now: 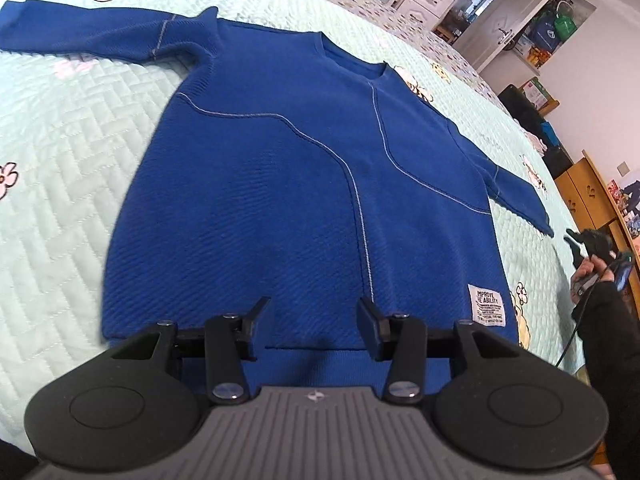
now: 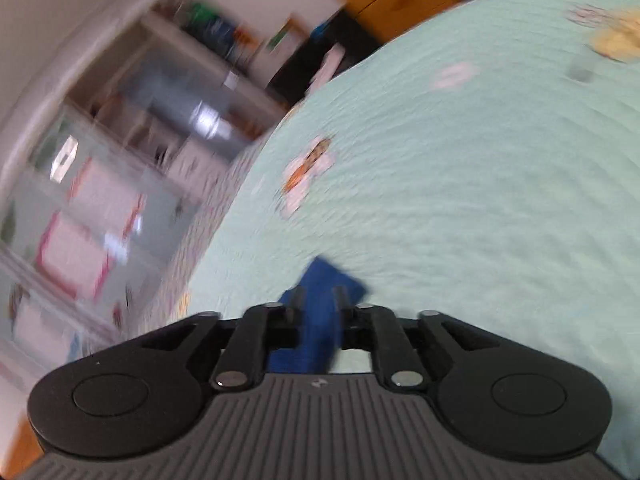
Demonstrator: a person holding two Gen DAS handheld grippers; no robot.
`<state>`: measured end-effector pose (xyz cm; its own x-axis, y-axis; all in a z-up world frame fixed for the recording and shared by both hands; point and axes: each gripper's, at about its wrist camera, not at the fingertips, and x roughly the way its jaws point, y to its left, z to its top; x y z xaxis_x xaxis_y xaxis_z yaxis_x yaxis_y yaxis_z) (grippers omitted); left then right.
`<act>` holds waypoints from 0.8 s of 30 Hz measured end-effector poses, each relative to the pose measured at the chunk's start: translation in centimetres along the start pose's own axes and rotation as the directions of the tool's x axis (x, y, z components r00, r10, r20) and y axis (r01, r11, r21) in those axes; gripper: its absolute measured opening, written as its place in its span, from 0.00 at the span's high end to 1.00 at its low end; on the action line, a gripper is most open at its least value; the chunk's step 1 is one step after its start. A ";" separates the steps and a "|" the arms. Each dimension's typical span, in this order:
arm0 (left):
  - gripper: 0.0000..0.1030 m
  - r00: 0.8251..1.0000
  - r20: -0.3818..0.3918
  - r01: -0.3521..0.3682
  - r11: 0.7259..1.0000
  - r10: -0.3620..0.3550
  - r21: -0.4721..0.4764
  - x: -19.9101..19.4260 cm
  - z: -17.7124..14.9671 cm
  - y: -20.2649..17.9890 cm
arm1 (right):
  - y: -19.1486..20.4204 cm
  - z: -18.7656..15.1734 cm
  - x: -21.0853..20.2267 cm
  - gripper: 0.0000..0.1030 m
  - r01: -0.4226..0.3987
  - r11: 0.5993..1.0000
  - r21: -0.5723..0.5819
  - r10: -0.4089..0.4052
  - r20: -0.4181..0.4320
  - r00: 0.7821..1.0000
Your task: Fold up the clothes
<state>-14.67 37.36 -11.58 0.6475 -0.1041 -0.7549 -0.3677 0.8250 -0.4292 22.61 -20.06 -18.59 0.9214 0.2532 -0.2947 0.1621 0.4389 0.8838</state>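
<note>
A blue sweatshirt point(image 1: 288, 184) lies flat on the bed, front up, both sleeves spread, with a white label point(image 1: 488, 305) near the hem. My left gripper point(image 1: 312, 312) is open and empty just above the hem's middle. My right gripper point(image 2: 318, 296) is shut on the end of the sweatshirt's right sleeve point(image 2: 320, 320); the view is blurred by motion. In the left wrist view the right gripper point(image 1: 576, 244) shows at the far right, beside the sleeve cuff point(image 1: 532, 216).
The bed has a pale green quilted cover point(image 1: 60, 152) with bee and flower prints. White cabinets point(image 1: 496, 20) and wooden furniture point(image 1: 588, 188) stand beyond the bed's far side. The person's dark sleeve point(image 1: 608, 340) is at the right edge.
</note>
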 end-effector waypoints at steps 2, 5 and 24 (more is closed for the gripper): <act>0.51 1.000 -0.005 -0.008 1.000 0.008 0.020 0.0 -0.1 0.0 | -0.7 -0.1 0.0 0.59 -0.003 1.000 0.025 0.004 -0.007 1.000; 0.50 1.000 -0.013 -0.017 1.000 0.017 0.013 0.1 -0.1 0.2 | -1.7 -0.3 0.1 0.50 -0.008 0.998 0.062 0.009 -0.018 1.000; 0.37 0.997 -0.038 -0.067 0.997 0.068 0.038 1.5 -0.2 -0.7 | 1.3 0.4 -0.4 0.86 -0.001 0.996 -0.093 0.002 0.017 1.000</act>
<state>-13.57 36.47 -12.56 0.5955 -0.0685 -0.8004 -0.3846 0.8504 -0.3589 22.62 -19.96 -17.19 0.9275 0.2398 -0.2867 0.1278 0.5173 0.8462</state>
